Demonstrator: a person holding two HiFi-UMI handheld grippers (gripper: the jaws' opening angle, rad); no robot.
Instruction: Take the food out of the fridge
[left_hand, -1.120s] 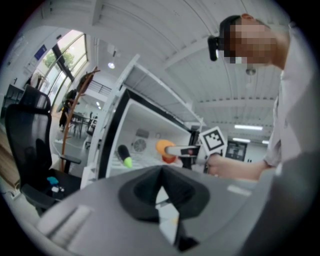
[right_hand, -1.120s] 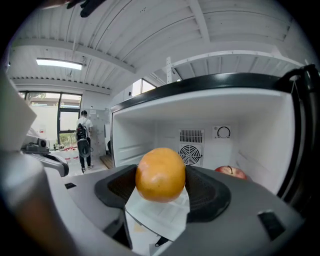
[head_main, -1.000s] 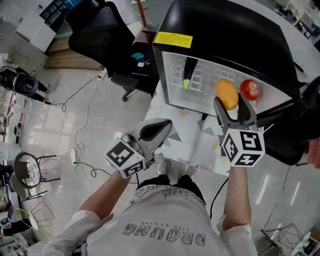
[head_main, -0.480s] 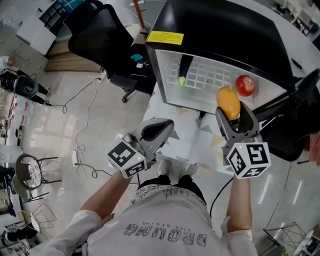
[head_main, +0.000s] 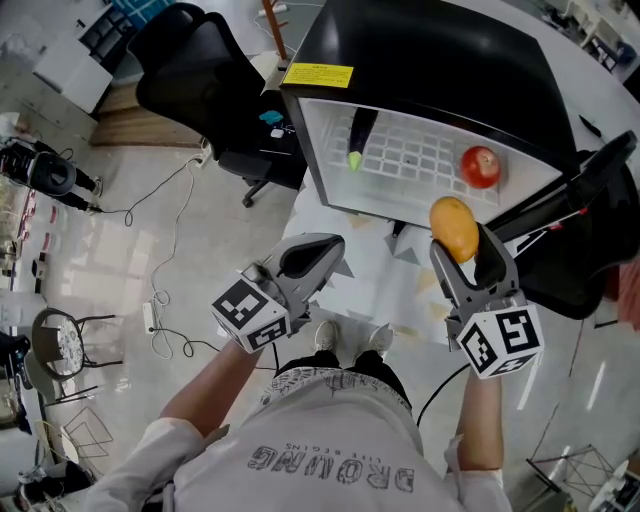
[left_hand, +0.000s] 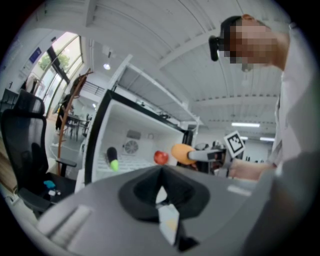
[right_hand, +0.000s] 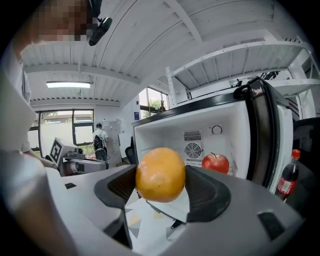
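Right gripper (head_main: 461, 246) fingers clamp an orange (head_main: 454, 228) outside the fridge (head_main: 430, 60). Left gripper (head_main: 331, 248) fingers are closed and empty. An apple (head_main: 480, 166) lies near the shelf's right edge; the green-tipped item (head_main: 357, 140) is unidentifiable. The red-capped bottle (right_hand: 287, 175) shows only in the right gripper view.

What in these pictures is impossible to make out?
Yellow label on the fridge: head view, print too small to read.
Dark, green-tipped item inside the fridge: every view, too small to identify.
Bottle: right gripper view, lower part hidden behind that gripper's body.
Sides of the orange fruit: covered by the right hand-held gripper.
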